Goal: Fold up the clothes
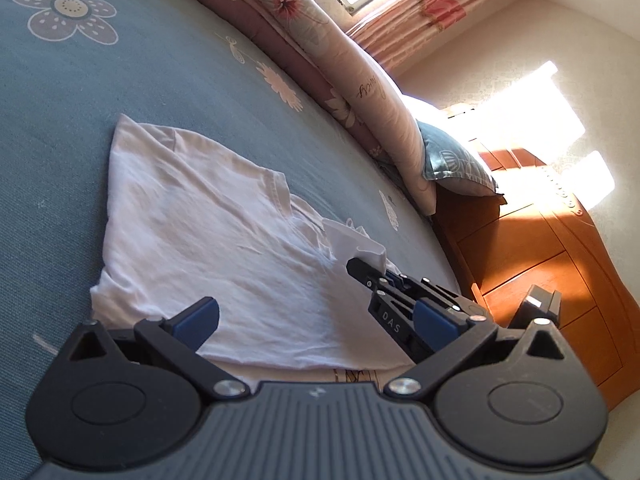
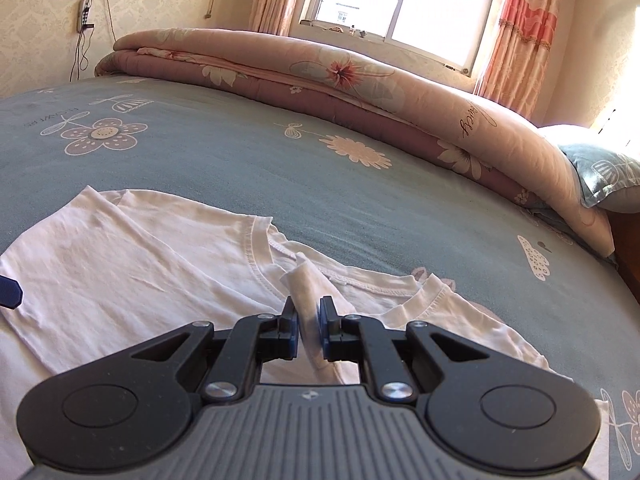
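Bedroom, sunlit; grey-blue flower-printed bedsheet (image 2: 248,160) covering the bed, serving as the working surface.

Item 1: white cotton T-shirt (image 2: 120,264), lying flat on the sheet near the bed's front edge, partly folded, one sleeve laid over the body, ribbed collar (image 2: 260,248) facing the far side. A pinch of its fabric near the collar is lifted off the sheet.

Item 2: left tongs (image 1: 316,316), black with blue pads, spread wide and hovering just above the shirt's lower part; nothing between the pads.

Item 3: right tongs (image 2: 308,320), same make, drawn narrow and clamping the raised fold of white shirt fabric just below the collar. In the left wrist view they reach in from the right (image 1: 368,268) with the cloth bunched at their tip.

Item 4: rolled pink floral quilt (image 2: 360,92) along the bed's far edge, under the window (image 2: 400,4).

Item 5: grey-blue patterned pillow (image 2: 604,176) at the quilt's right end.

Item 6: orange wooden drawer cabinet (image 1: 552,264) beside the bed, far right.
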Action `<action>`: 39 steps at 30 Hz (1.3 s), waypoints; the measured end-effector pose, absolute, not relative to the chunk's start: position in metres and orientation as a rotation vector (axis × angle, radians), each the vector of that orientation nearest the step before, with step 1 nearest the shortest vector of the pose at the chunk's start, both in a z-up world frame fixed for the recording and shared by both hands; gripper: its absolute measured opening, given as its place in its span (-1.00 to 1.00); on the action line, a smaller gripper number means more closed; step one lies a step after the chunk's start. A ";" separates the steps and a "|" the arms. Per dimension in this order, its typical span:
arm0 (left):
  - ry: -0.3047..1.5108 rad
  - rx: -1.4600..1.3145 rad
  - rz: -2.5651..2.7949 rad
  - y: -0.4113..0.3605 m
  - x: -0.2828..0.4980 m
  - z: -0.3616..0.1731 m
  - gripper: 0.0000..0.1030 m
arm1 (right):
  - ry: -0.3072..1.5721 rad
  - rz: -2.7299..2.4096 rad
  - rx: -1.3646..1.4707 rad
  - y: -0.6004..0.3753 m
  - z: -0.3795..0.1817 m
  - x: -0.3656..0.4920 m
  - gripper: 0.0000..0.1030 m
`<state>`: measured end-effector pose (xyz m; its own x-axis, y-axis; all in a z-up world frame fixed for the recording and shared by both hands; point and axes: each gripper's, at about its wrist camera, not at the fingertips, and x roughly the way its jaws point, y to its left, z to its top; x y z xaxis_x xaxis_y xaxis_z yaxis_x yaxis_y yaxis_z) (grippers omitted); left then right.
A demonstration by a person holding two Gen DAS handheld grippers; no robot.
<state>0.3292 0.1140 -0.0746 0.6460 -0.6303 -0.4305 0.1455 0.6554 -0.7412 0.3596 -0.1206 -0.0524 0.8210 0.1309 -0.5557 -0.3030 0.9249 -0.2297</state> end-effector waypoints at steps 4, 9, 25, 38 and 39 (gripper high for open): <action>0.722 -0.756 -0.468 0.124 0.329 -0.073 0.99 | 0.535 0.278 -0.382 -0.100 -0.053 0.348 -0.76; 0.725 -0.761 -0.458 0.127 0.331 -0.075 0.99 | 0.516 0.322 -0.438 -0.084 -0.056 0.336 -0.76; 0.722 -0.800 -0.455 0.135 0.334 -0.078 0.99 | 0.534 0.362 -0.449 -0.068 -0.061 0.332 -0.76; 0.731 -0.842 -0.465 0.136 0.332 -0.083 0.99 | 0.535 0.356 -0.432 -0.058 -0.062 0.336 -0.76; 0.730 -0.852 -0.473 0.136 0.332 -0.084 0.99 | 0.534 0.356 -0.430 -0.057 -0.062 0.336 -0.76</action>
